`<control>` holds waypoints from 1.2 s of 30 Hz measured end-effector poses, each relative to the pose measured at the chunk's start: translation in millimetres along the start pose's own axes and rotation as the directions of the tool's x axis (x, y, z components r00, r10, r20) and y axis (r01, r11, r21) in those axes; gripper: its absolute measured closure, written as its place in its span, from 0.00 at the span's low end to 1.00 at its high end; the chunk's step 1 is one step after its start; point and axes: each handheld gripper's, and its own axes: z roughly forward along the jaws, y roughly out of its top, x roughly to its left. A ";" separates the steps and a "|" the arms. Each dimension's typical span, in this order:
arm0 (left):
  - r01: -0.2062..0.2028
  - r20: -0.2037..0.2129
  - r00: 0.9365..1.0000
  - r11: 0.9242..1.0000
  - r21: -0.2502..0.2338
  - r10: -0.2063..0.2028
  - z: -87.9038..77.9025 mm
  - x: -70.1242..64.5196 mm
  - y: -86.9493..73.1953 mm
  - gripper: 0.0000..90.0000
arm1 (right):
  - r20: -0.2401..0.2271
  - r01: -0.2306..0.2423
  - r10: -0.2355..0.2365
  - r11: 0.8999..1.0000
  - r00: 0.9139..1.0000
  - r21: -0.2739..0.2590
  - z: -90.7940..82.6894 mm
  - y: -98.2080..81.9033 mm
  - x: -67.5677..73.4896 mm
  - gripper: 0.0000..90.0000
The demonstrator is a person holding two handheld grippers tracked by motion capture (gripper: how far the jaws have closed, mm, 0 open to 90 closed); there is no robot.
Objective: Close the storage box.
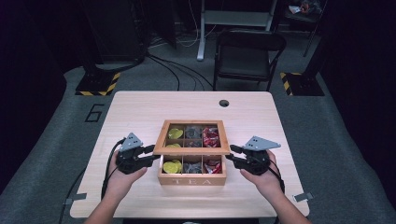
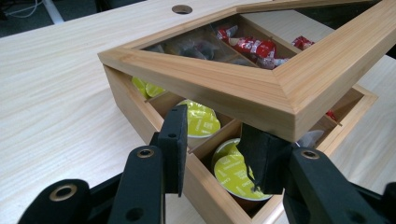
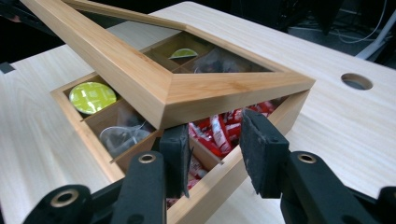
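Observation:
A wooden tea box (image 1: 191, 178) marked TEA stands mid-table, its glass-paned lid (image 1: 163, 136) hinged at the back and raised a little at the front. Inside lie yellow capsules (image 2: 201, 122), grey sachets (image 3: 122, 136) and red packets (image 3: 218, 132). My left gripper (image 1: 152, 154) is open at the box's front left corner. In the left gripper view, one pad (image 2: 173, 135) is outside the wall and the other (image 2: 262, 156) is inside, under the lid corner (image 2: 280, 100). My right gripper (image 1: 232, 155) is open at the front right corner, one pad (image 3: 176, 150) under the lid (image 3: 210, 91).
The box sits on a light wooden table (image 1: 140, 112) with a round cable hole (image 1: 224, 103) near its far edge. Behind the table stand a black folding chair (image 1: 247, 51) and floor cables (image 1: 173, 70). Bare tabletop lies to either side of the box.

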 end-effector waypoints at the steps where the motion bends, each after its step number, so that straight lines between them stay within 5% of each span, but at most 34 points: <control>1: 0.001 0.003 1.000 1.000 0.004 -0.001 0.0 -0.1 -1.3 0.69 | 0.000 0.000 0.000 1.000 1.000 0.000 0.0 0.0 0.0 0.69; 14: 0.017 0.012 1.000 1.000 0.021 -0.017 2.6 -2.9 -15.1 0.69 | -0.083 -0.068 0.071 0.997 0.994 0.037 -3.2 -10.7 12.1 0.68; 23: 0.016 0.047 0.999 1.000 0.027 -0.018 2.1 -9.1 -20.2 0.68 | -0.095 -0.121 0.126 0.991 0.987 0.050 -2.5 -14.3 13.8 0.68; 36: -0.014 0.061 0.998 0.999 0.038 0.011 -1.3 -19.3 -29.6 0.67 | -0.067 -0.079 0.084 0.994 0.994 0.077 -0.2 -25.4 19.6 0.67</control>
